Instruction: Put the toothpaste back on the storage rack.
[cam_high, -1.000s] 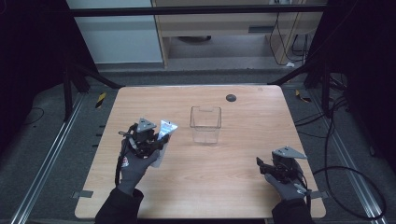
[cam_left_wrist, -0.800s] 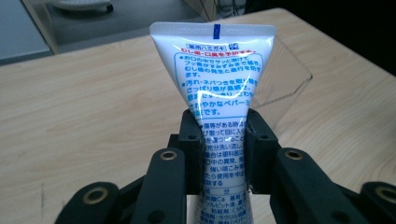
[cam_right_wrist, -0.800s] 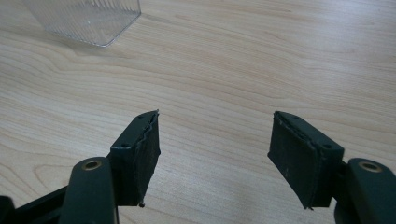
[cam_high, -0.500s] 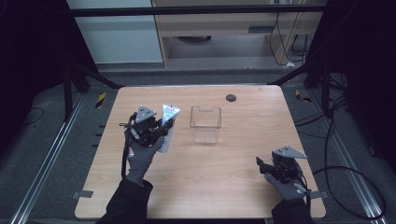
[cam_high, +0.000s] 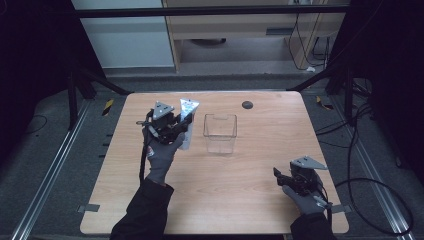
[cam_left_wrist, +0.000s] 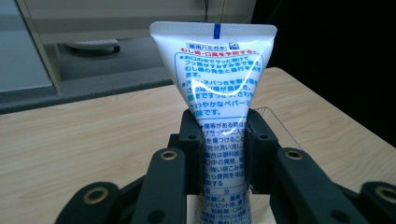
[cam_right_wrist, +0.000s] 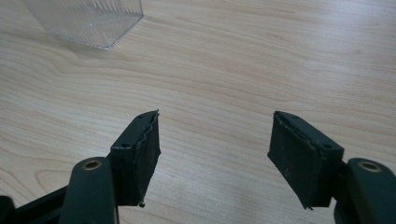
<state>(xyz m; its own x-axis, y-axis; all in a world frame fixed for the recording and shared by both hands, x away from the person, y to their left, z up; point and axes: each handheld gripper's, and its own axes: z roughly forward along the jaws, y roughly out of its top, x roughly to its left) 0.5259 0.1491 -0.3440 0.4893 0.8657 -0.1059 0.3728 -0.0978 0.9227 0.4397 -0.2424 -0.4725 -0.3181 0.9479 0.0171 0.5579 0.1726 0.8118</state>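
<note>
A white toothpaste tube (cam_left_wrist: 217, 79) with blue and red print stands upright between the jaws of my left gripper (cam_left_wrist: 223, 140), which is shut on it. In the high view the left gripper (cam_high: 176, 126) holds the tube (cam_high: 188, 107) above the table, just left of a clear plastic box (cam_high: 220, 133). The tube's flat crimped end points up. My right gripper (cam_high: 281, 176) rests near the table's front right, open with nothing between its fingers; in its own view the right gripper (cam_right_wrist: 215, 154) hovers over bare wood with the box's corner (cam_right_wrist: 88, 23) at the upper left.
A small dark round disc (cam_high: 247, 105) lies on the wooden table (cam_high: 250, 165) behind the box. Metal frame rails run along both sides of the table, and cables trail on the floor at the right.
My left gripper has carried the tube up and away from me, toward the box's left side. The right gripper has stayed where it was.
</note>
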